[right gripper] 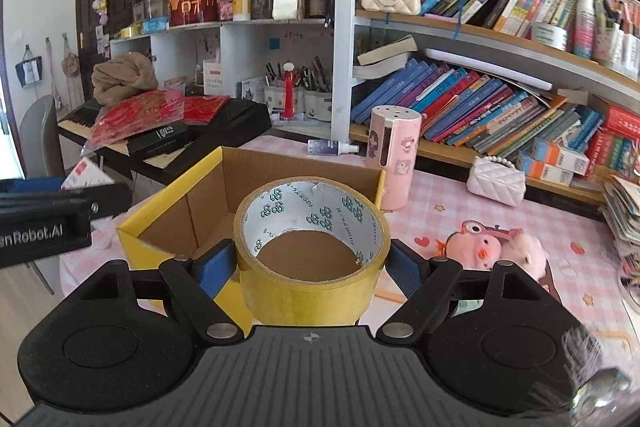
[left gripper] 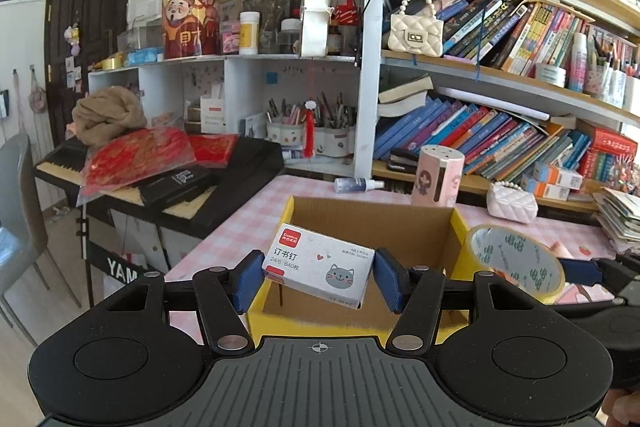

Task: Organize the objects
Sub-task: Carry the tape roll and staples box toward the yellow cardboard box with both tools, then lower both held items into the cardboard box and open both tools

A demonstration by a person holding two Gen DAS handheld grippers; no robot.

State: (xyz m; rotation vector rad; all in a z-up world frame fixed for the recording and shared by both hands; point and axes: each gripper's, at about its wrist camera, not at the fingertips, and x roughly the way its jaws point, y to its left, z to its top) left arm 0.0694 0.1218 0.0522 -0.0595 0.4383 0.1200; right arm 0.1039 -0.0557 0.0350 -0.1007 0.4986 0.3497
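Left claw (left gripper: 318, 277) clamps staple box (left gripper: 319, 269), right claw (right gripper: 310, 261) clamps tape roll (right gripper: 312, 247); both above open carton (right gripper: 180, 215), release not yet done.

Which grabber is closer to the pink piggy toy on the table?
Right. The right gripper, shut on the tape roll, sits just left of the pink piggy toy. The left gripper is farther left, beyond the yellow box.

A white staple box (left gripper: 319, 270) with a red label and a grey cat face, a yellow tape roll (right gripper: 313, 249) with teal logos printed inside, a yellow-sided brown cardboard box (right gripper: 208, 195) and a pink-and-white checked tablecloth (right gripper: 496, 203) are shown between blue gripper pads (left gripper: 250, 277).
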